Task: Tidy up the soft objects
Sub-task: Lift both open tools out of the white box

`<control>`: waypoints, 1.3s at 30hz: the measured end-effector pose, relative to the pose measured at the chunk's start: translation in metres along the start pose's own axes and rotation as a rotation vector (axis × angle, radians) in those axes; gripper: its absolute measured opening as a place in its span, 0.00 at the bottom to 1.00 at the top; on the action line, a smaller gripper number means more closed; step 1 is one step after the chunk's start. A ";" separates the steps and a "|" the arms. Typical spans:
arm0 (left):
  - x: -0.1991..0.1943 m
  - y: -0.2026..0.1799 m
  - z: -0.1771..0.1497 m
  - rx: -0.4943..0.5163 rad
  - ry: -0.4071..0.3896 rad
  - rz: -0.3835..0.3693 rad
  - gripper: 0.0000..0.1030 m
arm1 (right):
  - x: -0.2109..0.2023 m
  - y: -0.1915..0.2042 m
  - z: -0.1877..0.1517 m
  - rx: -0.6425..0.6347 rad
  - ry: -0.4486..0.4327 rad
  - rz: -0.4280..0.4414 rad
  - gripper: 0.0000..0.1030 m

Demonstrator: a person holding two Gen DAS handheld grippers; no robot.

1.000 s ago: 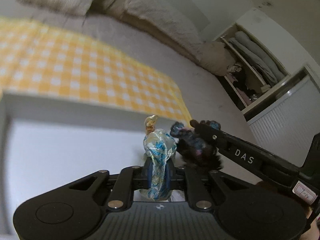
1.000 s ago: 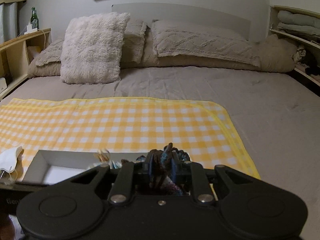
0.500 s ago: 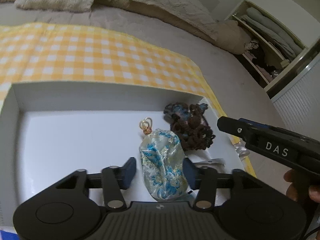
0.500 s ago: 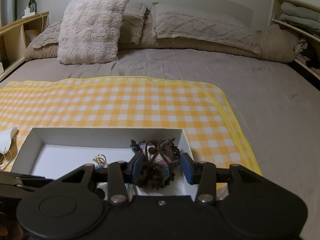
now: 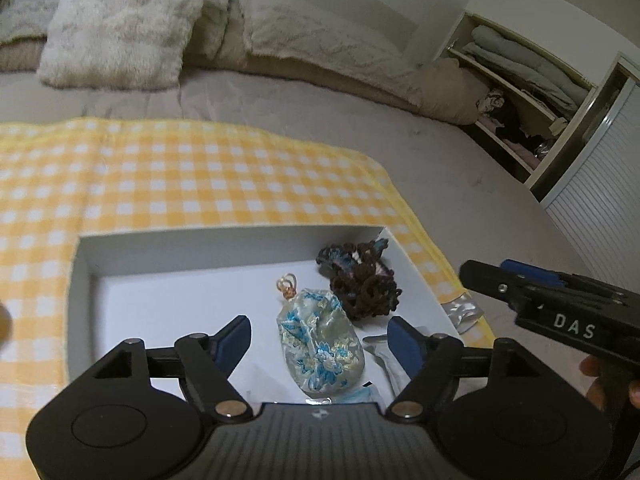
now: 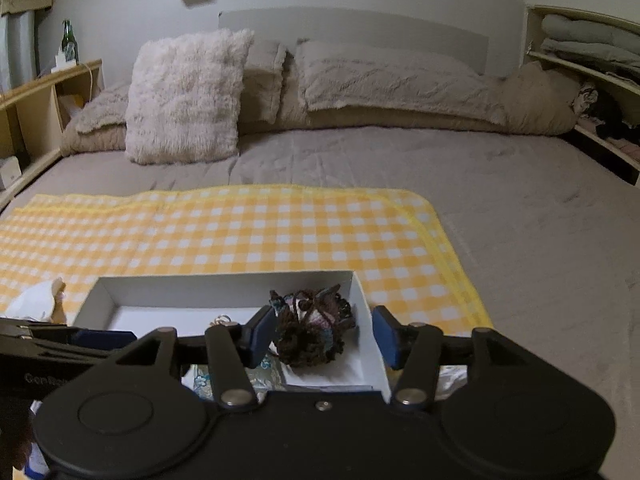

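A white open box sits on the yellow checked cloth. Inside it lie a pale silk pouch with blue flowers and, beside it on the right, a dark brown crocheted bundle. My left gripper hovers over the pouch, its jaws opening, and the pads stand clear of the pouch on both sides. My right gripper hangs over the crocheted bundle, its jaws also opening and touching nothing. Part of the pouch shows under the right gripper's left finger.
The checked cloth covers the near part of a grey bed, with fluffy pillows at its head. A white mask lies left of the box and a silver wrapper to its right. Open shelves stand right of the bed.
Both grippers went from shut to open and drew back and up. The pouch and the crocheted bundle were let go and now lie in the box.
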State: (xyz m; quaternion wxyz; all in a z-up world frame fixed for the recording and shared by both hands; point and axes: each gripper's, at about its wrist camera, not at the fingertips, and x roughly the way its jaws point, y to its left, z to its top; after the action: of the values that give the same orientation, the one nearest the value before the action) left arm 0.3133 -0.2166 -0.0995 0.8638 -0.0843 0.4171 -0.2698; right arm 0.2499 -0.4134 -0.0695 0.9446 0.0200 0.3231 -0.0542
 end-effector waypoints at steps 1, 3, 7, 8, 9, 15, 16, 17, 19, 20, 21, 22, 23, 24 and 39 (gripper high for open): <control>-0.005 -0.002 0.000 0.006 -0.008 0.005 0.75 | -0.006 -0.001 0.000 0.004 -0.008 0.000 0.54; -0.016 -0.004 0.000 0.014 -0.023 0.013 0.77 | -0.017 -0.004 0.001 0.009 -0.024 0.001 0.55; -0.038 -0.008 -0.001 0.031 -0.054 0.034 0.82 | -0.039 -0.009 0.002 0.022 -0.053 0.004 0.58; -0.043 -0.009 -0.002 0.037 -0.062 0.040 0.83 | -0.043 -0.009 0.002 0.023 -0.056 0.005 0.59; -0.048 -0.010 -0.003 0.042 -0.070 0.047 0.84 | -0.047 -0.009 0.001 0.023 -0.058 0.005 0.60; -0.076 -0.009 -0.008 0.064 -0.110 0.090 0.90 | -0.071 -0.001 -0.008 0.011 -0.076 0.016 0.68; -0.081 -0.008 -0.009 0.067 -0.120 0.097 0.91 | -0.075 0.001 -0.010 0.006 -0.077 0.018 0.69; -0.086 -0.008 -0.010 0.069 -0.130 0.105 0.92 | -0.078 0.003 -0.011 0.005 -0.079 0.020 0.72; -0.095 -0.006 -0.012 0.070 -0.142 0.125 0.92 | -0.083 0.004 -0.014 0.015 -0.083 0.021 0.77; -0.099 -0.004 -0.012 0.070 -0.147 0.136 0.94 | -0.085 0.004 -0.015 0.022 -0.082 0.022 0.79; -0.102 -0.003 -0.013 0.070 -0.153 0.146 0.95 | -0.087 0.004 -0.016 0.027 -0.081 0.021 0.80; -0.107 -0.002 -0.013 0.071 -0.160 0.159 0.97 | -0.089 0.005 -0.016 0.031 -0.081 0.019 0.81; -0.110 0.000 -0.014 0.072 -0.167 0.170 1.00 | -0.091 0.006 -0.017 0.032 -0.081 0.019 0.83; -0.114 0.001 -0.016 0.070 -0.176 0.184 1.00 | -0.092 0.007 -0.019 0.030 -0.081 0.019 0.85; -0.149 0.024 -0.027 0.096 -0.218 0.323 1.00 | -0.102 0.030 -0.026 0.008 -0.115 0.047 1.00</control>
State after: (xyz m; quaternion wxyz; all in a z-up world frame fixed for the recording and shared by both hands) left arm 0.2268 -0.1145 -0.0247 0.9388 -0.0038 0.3161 -0.1364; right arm 0.1580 -0.3725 -0.0276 0.9625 0.0284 0.2675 -0.0346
